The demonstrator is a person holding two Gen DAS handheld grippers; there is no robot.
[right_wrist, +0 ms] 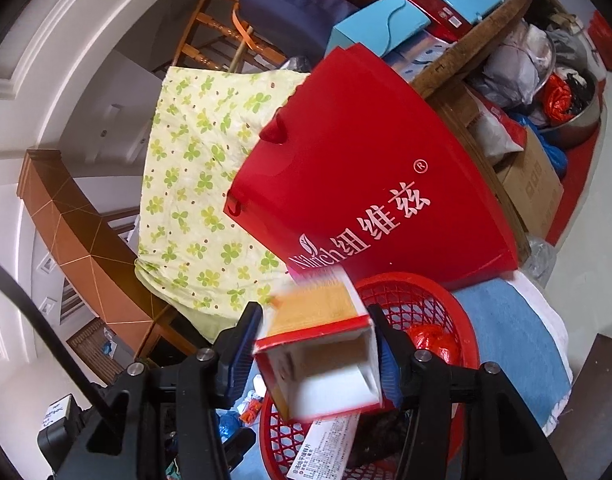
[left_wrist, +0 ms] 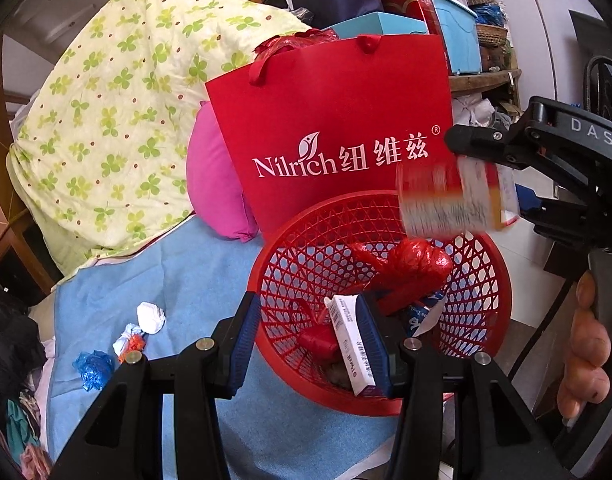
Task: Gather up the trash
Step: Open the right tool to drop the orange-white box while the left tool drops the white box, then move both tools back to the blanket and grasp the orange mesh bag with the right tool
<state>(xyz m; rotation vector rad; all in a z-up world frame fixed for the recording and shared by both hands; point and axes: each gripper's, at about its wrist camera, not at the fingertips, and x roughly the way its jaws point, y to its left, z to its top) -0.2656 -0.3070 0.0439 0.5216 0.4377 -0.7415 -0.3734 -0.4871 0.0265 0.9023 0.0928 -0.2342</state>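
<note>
A red mesh basket stands on a blue towel and holds red plastic wrappers and a white box. My left gripper is open and empty just over the basket's near rim. My right gripper is open above the basket. A small red and orange carton, blurred by motion, sits loose between its fingers. The same carton shows in the left wrist view, below the right gripper's fingertips and over the basket. Crumpled white paper, an orange-white scrap and a blue wrapper lie on the towel at left.
A red Nilrich paper bag stands right behind the basket, with a pink cushion and a clover-print quilt to its left. Boxes and clutter fill a wooden shelf behind. The blue towel covers the surface.
</note>
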